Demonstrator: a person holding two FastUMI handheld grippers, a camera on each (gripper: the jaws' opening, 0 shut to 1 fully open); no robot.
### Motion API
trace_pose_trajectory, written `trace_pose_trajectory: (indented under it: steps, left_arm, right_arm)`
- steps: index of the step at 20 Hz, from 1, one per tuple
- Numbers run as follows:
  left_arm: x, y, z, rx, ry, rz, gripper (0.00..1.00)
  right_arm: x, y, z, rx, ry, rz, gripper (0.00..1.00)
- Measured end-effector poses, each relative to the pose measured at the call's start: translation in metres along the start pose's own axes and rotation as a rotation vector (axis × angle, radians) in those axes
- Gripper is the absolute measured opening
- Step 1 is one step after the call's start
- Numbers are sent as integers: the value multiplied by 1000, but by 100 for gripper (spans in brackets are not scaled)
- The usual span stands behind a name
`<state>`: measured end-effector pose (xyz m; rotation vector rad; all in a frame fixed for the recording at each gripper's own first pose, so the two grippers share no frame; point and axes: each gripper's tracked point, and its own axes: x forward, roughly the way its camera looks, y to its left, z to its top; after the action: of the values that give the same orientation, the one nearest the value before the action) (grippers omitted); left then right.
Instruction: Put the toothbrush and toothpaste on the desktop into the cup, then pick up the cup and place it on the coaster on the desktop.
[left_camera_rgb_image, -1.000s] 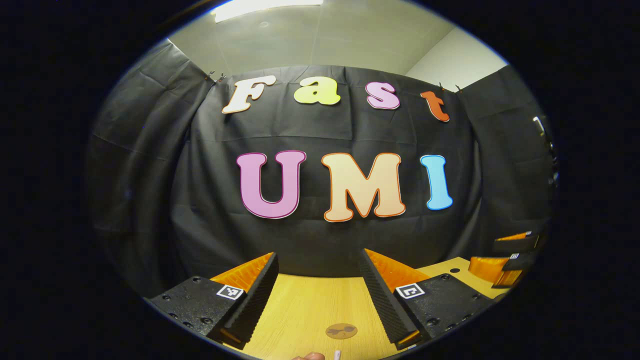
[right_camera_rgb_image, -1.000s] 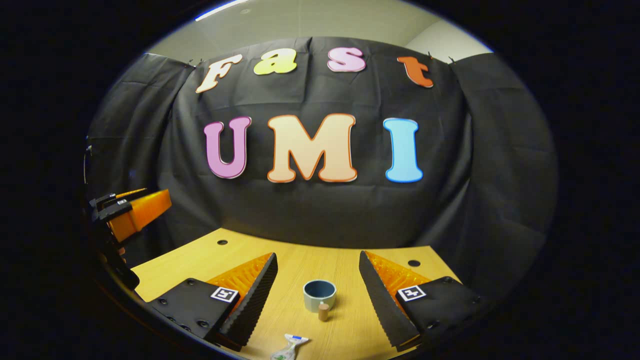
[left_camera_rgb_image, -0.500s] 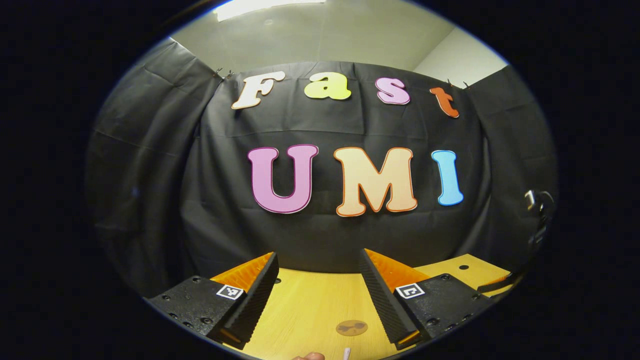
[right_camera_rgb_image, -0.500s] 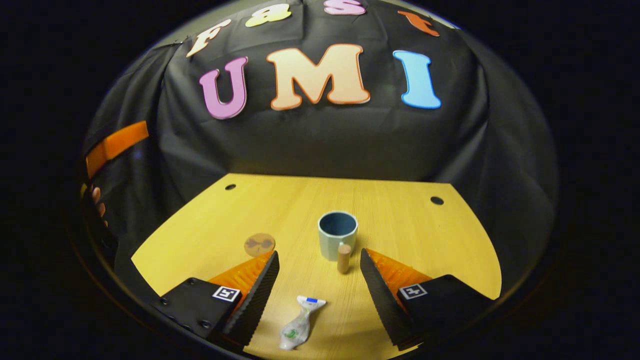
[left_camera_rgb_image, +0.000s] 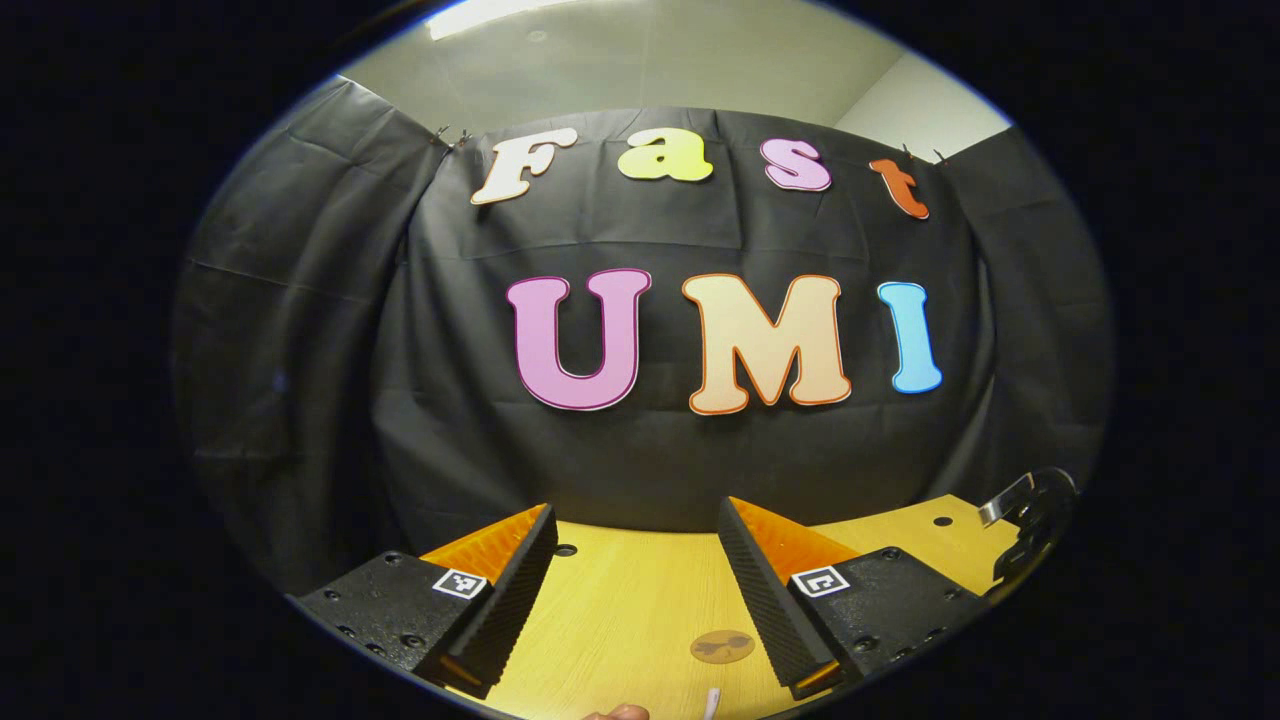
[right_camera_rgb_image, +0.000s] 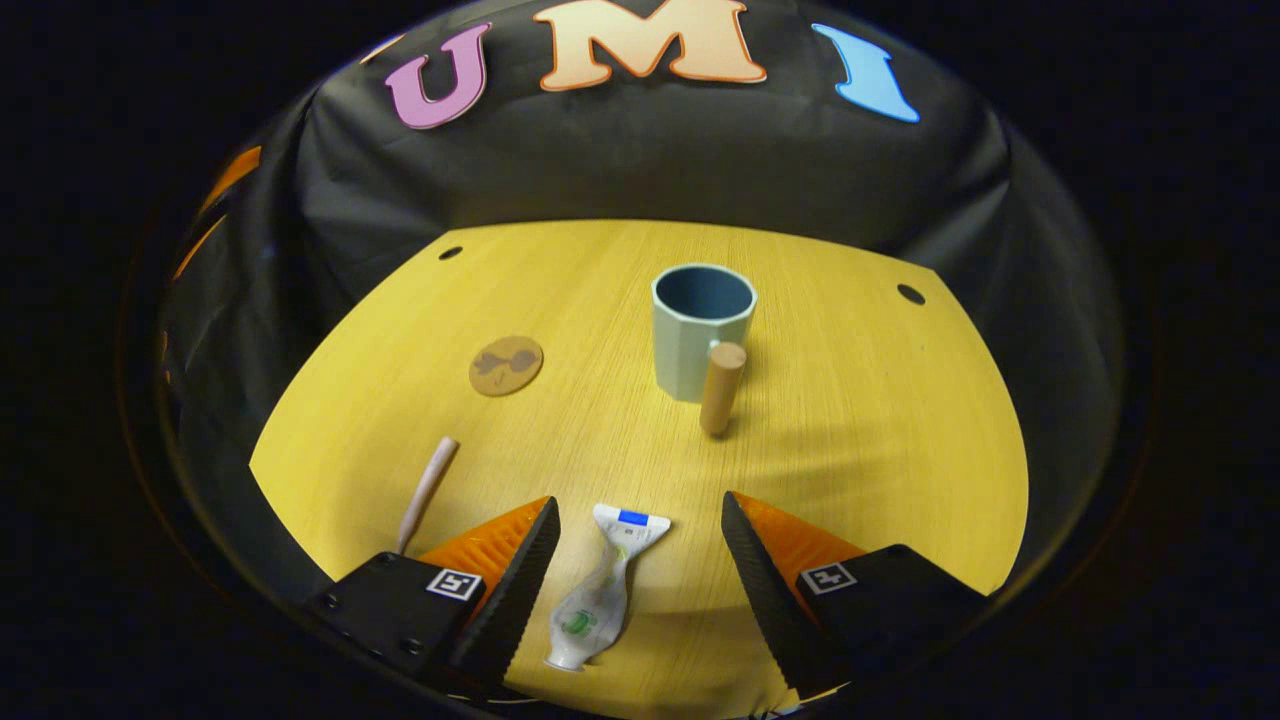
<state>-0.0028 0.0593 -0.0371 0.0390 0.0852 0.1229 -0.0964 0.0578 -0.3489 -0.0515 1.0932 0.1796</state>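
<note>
The squeezed white toothpaste tube lies flat on the yellow wooden desktop, nearer me than the pale green cup. My right gripper straddles it, wide open, empty. I judge the first pickup underway: descend, close. My left gripper hangs open, empty.

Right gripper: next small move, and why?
Probably lower the right gripper straight down over the toothpaste and then close. Its fingers are open, the tube lies flat on the desktop in the gap between them, and nothing is gripped yet. The cup stands upright and empty just beyond, so the tube looks like the nearest first pick.
</note>
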Motion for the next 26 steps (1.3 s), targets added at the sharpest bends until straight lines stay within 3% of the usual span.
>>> trace_pose_trajectory:
  steps: [5,7,9,10,14,15,16,18,19,22,26]
  left_arm:
    - [-1,-1,-10,12,26,-7,94]
    - [-2,-3,-14,17,37,-12,94]
    - [-2,-5,-17,23,45,-17,94]
    - [-1,-6,-18,26,48,-19,94]
    - [-2,-11,-21,38,54,-32,94]
    - [-2,-12,-22,40,56,-36,94]
    - [-3,-12,-25,44,66,-37,94]
    - [-4,-13,-34,48,88,-40,95]
    - [-6,-15,-41,47,105,-48,95]
    - [-8,-23,-64,40,176,-82,95]
    - [-14,-35,-107,15,318,-135,95]
  right_arm:
    - [20,9,-42,-4,164,26,95]
    - [27,11,-47,-22,184,30,94]
    - [32,14,-47,-18,195,33,85]
    - [34,15,-47,-16,200,35,88]
    - [39,11,-50,-58,213,27,70]
    - [39,11,-50,-72,211,23,58]
    - [42,10,-51,-93,213,19,54]
    - [41,1,-52,-107,221,26,36]
    - [37,1,-51,-106,227,35,21]
    - [39,2,-52,-123,231,42,12]
    - [38,2,-52,-127,214,45,15]
